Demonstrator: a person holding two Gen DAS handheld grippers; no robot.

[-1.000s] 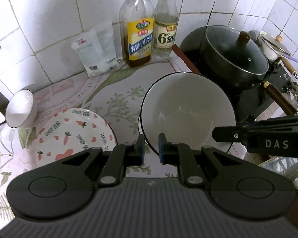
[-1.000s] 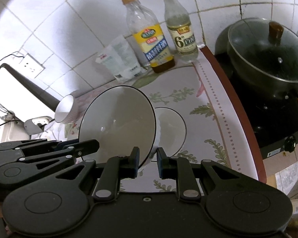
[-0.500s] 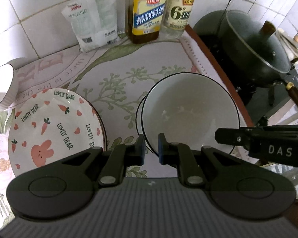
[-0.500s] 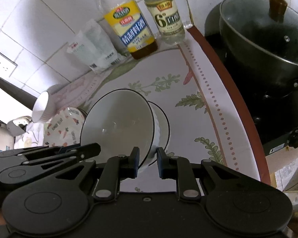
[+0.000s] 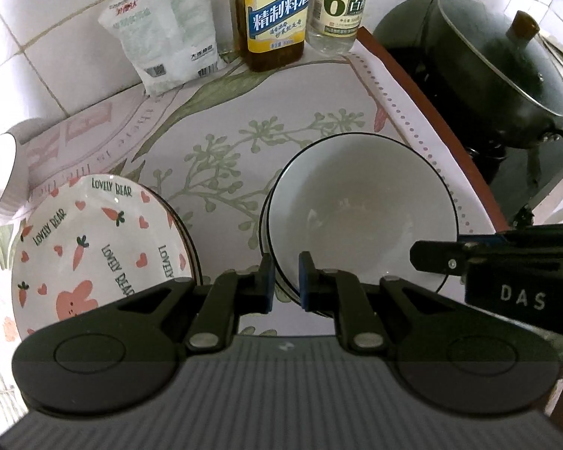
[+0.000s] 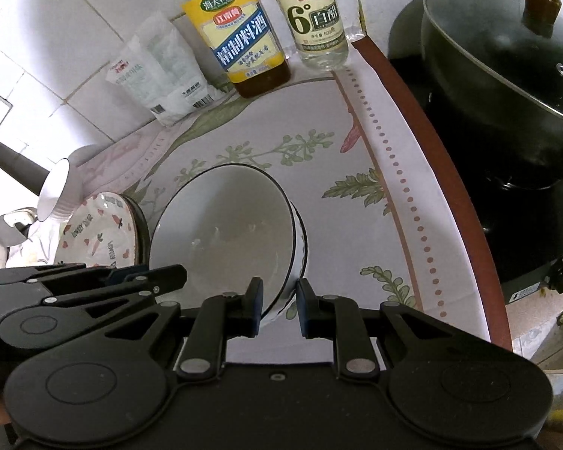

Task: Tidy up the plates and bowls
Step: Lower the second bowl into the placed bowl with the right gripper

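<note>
A white bowl with a black rim (image 5: 360, 210) (image 6: 225, 232) sits nested in a second like bowl (image 6: 300, 236) on the flowered cloth. My left gripper (image 5: 284, 281) is shut on its near-left rim. My right gripper (image 6: 278, 303) is shut on its near-right rim and shows at the right of the left wrist view (image 5: 469, 258). A carrot-and-bear plate (image 5: 90, 247) (image 6: 97, 236) lies on a dark-rimmed plate to the left. A small white ribbed bowl (image 5: 0, 176) (image 6: 62, 191) lies tipped on its side further left.
A cooking wine bottle (image 5: 276, 15) (image 6: 240, 37), a vinegar bottle (image 5: 341, 3) (image 6: 315, 15) and a white bag (image 5: 161, 33) (image 6: 157, 71) stand against the tiled wall. A lidded black pot (image 5: 503, 71) (image 6: 506, 67) sits on the stove to the right.
Both grippers have carried the bowl down and lowered it into the second bowl on the cloth. The view has dropped closer to the counter.
</note>
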